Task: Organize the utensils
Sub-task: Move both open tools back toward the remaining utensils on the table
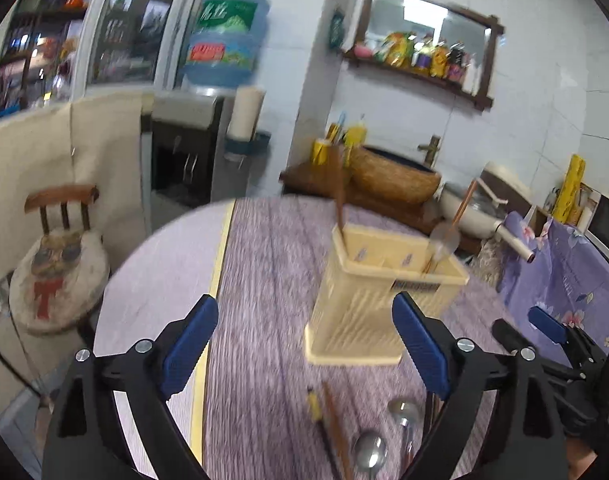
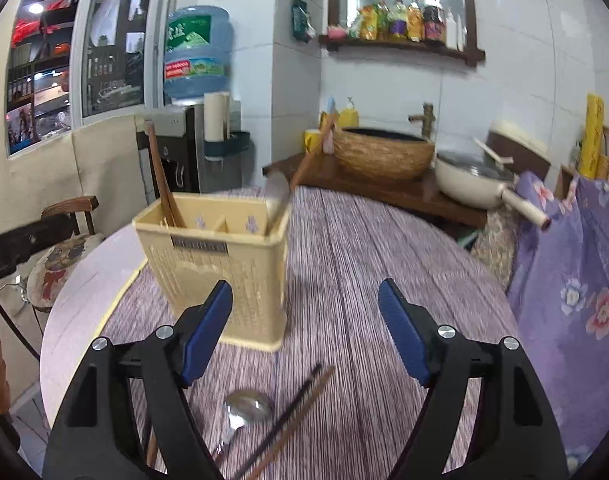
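both tools, left tool [image 1: 304, 352] and right tool [image 2: 304, 332], released and empty; best to descend squarely over the chopsticks [image 2: 292, 416] at six o'clock of the cutlery caddy [image 2: 224, 276].

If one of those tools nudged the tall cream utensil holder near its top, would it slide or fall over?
The utensil holder would probably tip rather than slide: it stands taller than its base is wide. Its slotted plastic walls suggest it is light, and the chopsticks and the spoon leaning out of it may add top weight. The striped tablecloth likely grips its foot.
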The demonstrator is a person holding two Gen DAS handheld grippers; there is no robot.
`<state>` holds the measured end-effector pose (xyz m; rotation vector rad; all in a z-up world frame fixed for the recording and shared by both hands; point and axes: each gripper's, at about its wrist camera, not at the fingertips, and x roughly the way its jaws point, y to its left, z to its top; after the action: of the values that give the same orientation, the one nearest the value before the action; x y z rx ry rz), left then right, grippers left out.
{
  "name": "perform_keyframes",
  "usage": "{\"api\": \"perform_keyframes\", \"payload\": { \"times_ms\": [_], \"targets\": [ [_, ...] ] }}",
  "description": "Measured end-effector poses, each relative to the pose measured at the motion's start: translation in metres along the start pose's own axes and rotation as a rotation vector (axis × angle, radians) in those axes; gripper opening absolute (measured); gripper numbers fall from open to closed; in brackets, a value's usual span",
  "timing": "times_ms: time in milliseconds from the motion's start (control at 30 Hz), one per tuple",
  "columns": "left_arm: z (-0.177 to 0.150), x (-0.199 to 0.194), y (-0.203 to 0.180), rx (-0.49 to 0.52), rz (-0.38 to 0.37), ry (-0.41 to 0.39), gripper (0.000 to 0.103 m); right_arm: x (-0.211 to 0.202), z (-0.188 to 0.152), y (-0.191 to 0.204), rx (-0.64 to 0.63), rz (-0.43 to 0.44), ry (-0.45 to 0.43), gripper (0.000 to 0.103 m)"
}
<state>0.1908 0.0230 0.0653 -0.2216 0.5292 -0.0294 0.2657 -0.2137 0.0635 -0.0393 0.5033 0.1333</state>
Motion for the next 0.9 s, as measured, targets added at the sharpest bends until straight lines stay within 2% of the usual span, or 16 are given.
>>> {"api": "perform_keyframes", "payload": {
  "times_ms": [100,267,367,467,667,900],
  "targets": [
    [-0.022,0.003,0.017,-0.049,0.012,0.056,0.09,0.002,-0.022,-0.008,0.033,-0.001,0.089,0.075],
    [-0.05,0.012,0.022,-0.02,0.061,0.132,0.09,0.011,-0.06,-0.009,0.04,-0.028,0.198,0.075],
    [-0.065,0.018,0.02,0.007,0.077,0.171,0.087,0.017,-0.077,-0.012,0.06,-0.022,0.249,0.066],
    [-0.078,0.024,0.02,0.01,0.071,0.217,0.076,0.024,-0.094,-0.014,0.082,-0.015,0.3,0.058],
    [-0.096,0.034,0.017,0.008,0.063,0.278,0.064,0.033,-0.11,-0.009,0.109,0.009,0.356,0.052],
    [-0.104,0.035,0.014,0.021,0.061,0.296,0.063,0.042,-0.112,0.007,0.096,-0.002,0.393,0.046]
  ]
}}
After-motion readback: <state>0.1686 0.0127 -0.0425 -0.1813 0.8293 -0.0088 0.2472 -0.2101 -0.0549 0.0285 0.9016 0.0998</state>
